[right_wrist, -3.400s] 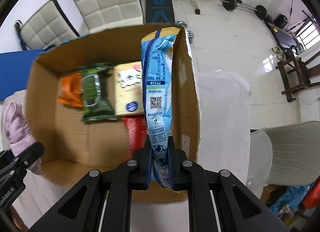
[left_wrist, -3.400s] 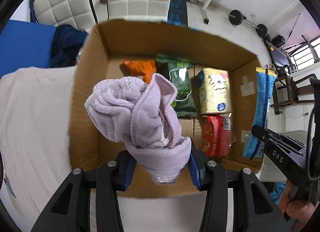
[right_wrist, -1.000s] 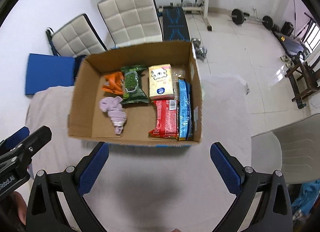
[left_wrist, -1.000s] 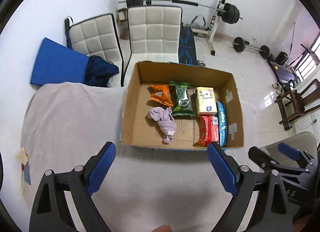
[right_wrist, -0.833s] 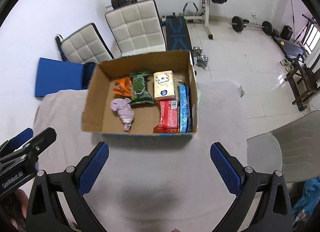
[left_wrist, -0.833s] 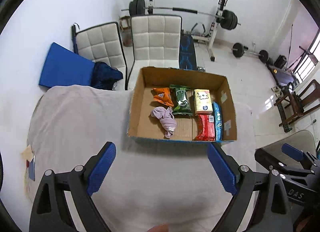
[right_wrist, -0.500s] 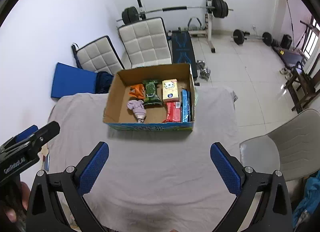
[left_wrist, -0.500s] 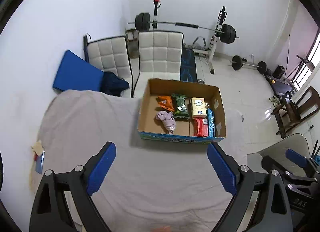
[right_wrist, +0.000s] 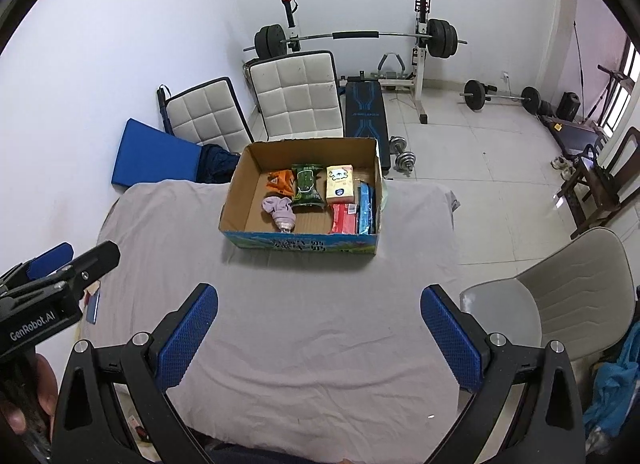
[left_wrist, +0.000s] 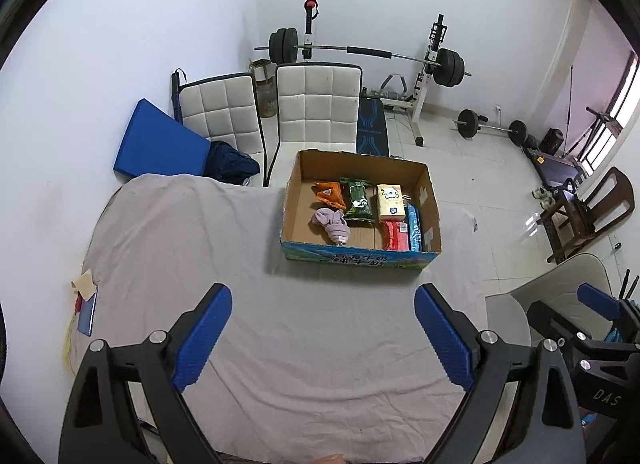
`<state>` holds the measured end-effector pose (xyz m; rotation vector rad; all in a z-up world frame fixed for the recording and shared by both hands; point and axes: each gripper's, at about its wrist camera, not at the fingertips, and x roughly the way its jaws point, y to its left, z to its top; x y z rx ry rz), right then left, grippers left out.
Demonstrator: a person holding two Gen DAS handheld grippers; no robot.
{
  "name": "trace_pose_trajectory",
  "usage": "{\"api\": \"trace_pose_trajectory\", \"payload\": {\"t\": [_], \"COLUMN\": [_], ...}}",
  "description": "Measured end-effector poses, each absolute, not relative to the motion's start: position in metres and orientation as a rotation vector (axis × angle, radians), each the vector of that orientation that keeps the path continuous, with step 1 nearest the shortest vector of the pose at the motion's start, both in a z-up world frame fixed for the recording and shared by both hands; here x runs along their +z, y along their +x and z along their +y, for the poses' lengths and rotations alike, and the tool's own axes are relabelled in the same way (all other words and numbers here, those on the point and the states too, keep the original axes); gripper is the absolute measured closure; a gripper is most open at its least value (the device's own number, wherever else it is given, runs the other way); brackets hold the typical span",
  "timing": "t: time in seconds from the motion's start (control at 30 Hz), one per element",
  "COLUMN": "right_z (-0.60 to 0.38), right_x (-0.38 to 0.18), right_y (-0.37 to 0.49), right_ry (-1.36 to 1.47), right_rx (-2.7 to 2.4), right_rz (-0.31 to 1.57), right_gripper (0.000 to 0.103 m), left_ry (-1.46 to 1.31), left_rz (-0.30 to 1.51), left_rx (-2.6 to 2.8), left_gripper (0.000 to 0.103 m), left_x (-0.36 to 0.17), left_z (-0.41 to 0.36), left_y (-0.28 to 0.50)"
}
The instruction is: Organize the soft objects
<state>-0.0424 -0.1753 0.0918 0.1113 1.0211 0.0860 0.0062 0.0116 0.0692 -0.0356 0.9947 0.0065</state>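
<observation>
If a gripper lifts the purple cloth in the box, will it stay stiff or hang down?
The cloth lies crumpled in folds, so it will probably droop. It looks light. Its folds may catch the orange bag it touches.

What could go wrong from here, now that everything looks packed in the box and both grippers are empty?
1. The cardboard box sits near the table's far edge, so a push could slide it off.
2. The lilac cloth lies loosely bunched and might snag if the box is reached into again.
3. The blue packet stands on edge against the box's wall and may tip over when the box moves.
The left gripper and right gripper are both open.
</observation>
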Motion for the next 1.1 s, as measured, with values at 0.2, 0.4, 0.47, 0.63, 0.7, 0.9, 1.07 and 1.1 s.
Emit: {"api": "trace_pose_trajectory", "payload": {"t": [0.2,0.4,0.47,0.63,0.7,0.9,1.07,1.1], "right_z": [-0.172,-0.171,-0.172,-0.174,-0.176,-0.181,-0.183,-0.183], "right_x": [0.103,0.108,0.107,0.106,0.104,0.102,0.101,0.101], "right_y": [-0.046,-0.039,-0.034,-0.024,-0.02,-0.014,-0.012,-0.011], "right_ry": [0.095,0.086,0.084,0.075,0.077,0.073,0.071,0.071], "right_rx": [0.065,0.034,0.032,0.005,-0.001,-0.017,-0.015,-0.016], "right_rz": [0.984,0.954,0.955,0.94,0.939,0.936,0.933,0.932], "right_gripper": [0.0,0.0,0.0,0.0,0.0,0.0,0.0,0.0], "left_ry": [-0.03,-0.025,-0.028,-0.021,-0.02,-0.014,-0.013,-0.013], "left_rz": [0.971,0.93,0.932,0.938,0.937,0.935,0.941,0.94], "left_rx": [0.01,0.029,0.038,0.065,0.066,0.062,0.059,0.06], "left_gripper": [0.009,0.009,0.009,0.009,0.009,0.009,0.009,0.009], "left_x": [0.074,0.078,0.077,0.071,0.069,0.068,0.067,0.067], "left_z": [0.012,0.015,0.018,0.02,0.019,0.015,0.013,0.012], "left_y": [0.001,0.005,0.009,0.019,0.021,0.024,0.025,0.025]}}
